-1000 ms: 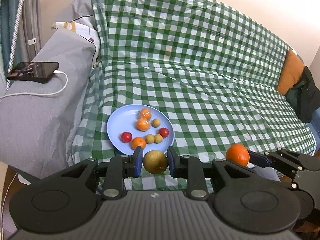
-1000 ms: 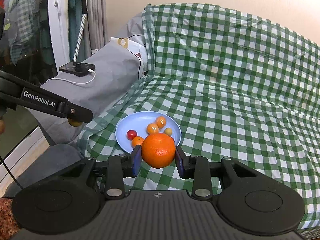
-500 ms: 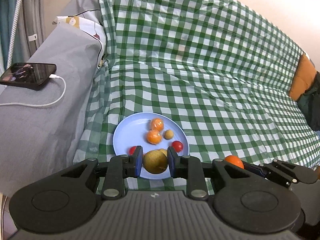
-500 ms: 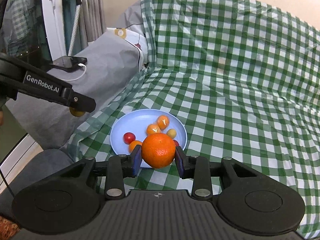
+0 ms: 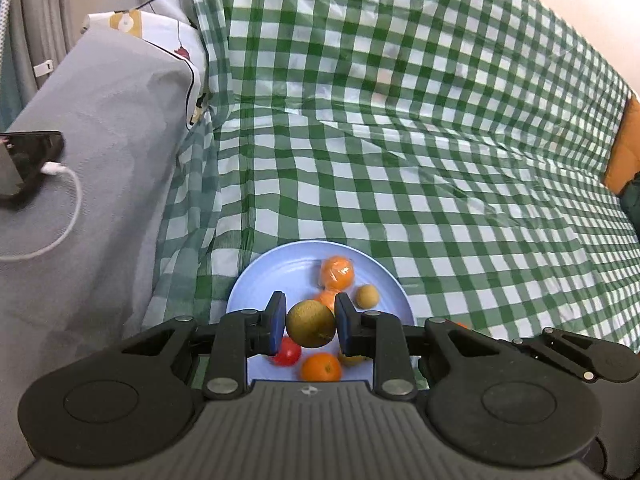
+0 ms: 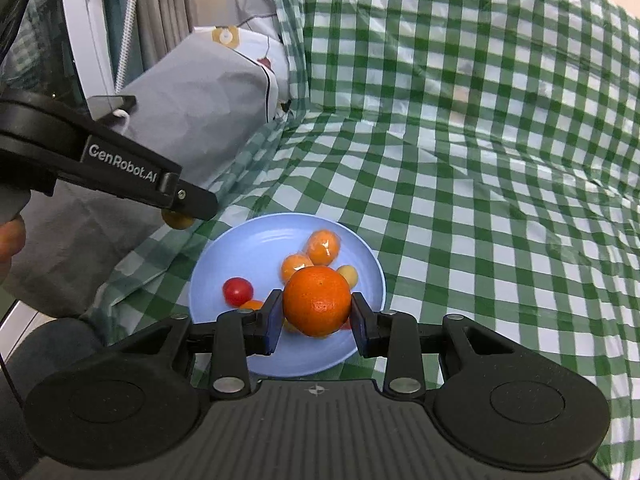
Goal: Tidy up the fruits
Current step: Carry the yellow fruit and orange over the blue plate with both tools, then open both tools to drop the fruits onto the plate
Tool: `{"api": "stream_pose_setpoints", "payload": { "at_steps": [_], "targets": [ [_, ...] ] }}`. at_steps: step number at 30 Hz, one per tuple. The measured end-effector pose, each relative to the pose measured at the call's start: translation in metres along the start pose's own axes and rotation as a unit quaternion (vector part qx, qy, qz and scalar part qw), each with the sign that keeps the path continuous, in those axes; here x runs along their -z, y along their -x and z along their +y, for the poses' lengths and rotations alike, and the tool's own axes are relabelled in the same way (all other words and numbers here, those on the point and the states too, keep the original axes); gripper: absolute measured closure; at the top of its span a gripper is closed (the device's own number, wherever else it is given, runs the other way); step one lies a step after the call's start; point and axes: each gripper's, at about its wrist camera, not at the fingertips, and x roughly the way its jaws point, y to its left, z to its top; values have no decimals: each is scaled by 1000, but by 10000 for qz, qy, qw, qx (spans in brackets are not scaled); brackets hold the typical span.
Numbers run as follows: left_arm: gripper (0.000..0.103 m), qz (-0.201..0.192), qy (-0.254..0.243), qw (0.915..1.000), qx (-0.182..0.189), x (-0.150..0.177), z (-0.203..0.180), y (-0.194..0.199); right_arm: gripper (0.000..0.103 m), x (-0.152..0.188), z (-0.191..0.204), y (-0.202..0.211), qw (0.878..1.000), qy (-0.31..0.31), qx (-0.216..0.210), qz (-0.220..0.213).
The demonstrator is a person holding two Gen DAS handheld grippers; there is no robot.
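My left gripper [image 5: 311, 324] is shut on a round yellow-brown fruit [image 5: 310, 323], held just above the light blue plate [image 5: 260, 280]. On that plate lie wrapped oranges [image 5: 337, 272], a small yellow fruit [image 5: 367, 296], a red tomato [image 5: 287, 352] and a small orange [image 5: 320, 367]. My right gripper [image 6: 317, 308] is shut on a large orange [image 6: 317, 306], over the near side of the same plate [image 6: 248, 256]. There I see a red tomato [image 6: 237, 290] and wrapped oranges [image 6: 323, 246]. The left gripper's arm [image 6: 120, 172] crosses the right wrist view at left.
A green checked cloth [image 5: 400, 160] covers the sofa seat and back. The grey armrest [image 5: 100, 160] on the left carries a phone [image 5: 24, 160] with a white cable [image 5: 64, 216]. An orange cushion [image 5: 624, 148] lies at the far right.
Both grippers have moved forward and down toward the plate, each still gripping its fruit. The plate now sits directly under both sets of fingers.
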Motion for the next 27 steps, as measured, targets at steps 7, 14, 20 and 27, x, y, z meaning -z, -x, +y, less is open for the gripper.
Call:
{"api": "stream_pose_setpoints", "payload": {
  "at_steps": [7,14,20,27],
  "targets": [
    [74,148,4,9999,4,-10,7,-41,66,-7,0,-43,9998,-50,12,192],
    [74,287,-89,9995,-93,-13,9,-71,66,-4,2,-71,9994,-4,-48,346],
    [57,382,-152,9990,-160,-13,12,-87,66,-2,1,-84,9992,-6,-54,390],
    [0,-138,-49,9987,-491,-10,18,-58,20,-7,-2,-68,9998,159,-24,139]
  ]
}}
